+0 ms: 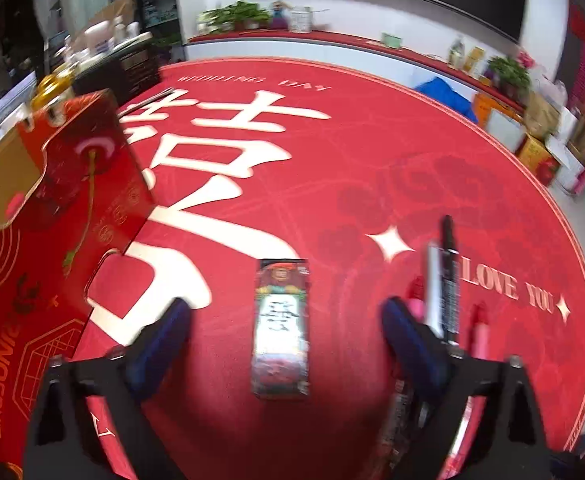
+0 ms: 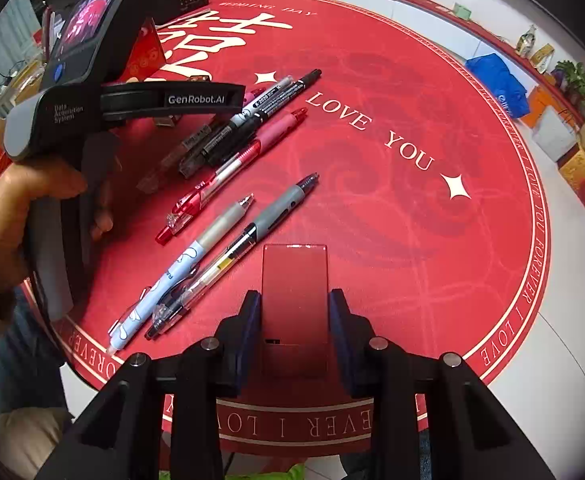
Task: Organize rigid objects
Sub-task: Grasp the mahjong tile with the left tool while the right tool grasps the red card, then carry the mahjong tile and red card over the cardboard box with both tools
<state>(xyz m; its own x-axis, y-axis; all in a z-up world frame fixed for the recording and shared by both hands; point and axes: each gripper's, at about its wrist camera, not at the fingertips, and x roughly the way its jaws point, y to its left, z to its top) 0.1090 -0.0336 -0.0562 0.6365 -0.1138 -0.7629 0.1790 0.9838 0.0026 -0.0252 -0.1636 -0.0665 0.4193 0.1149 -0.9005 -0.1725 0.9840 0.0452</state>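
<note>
Right gripper (image 2: pixel 294 320) clamped on red box (image 2: pixel 294 280), near mat's (image 2: pixel 432 240) near edge. Left gripper (image 1: pixel 284 332) wide open, straddling printed box (image 1: pixel 281 328) without touching. Pens (image 2: pixel 228 152) lie beside, mid-mat. Big red carton (image 1: pixel 64 216) at mat's left edge.

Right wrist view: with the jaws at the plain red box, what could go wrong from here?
1. The right gripper pinches the red box only at its near end, so it may tip when lifted.
2. The grey-grip pen lies just beside it and could be knocked.
3. The left gripper straddles the printed box, pens crowding one finger.
</note>
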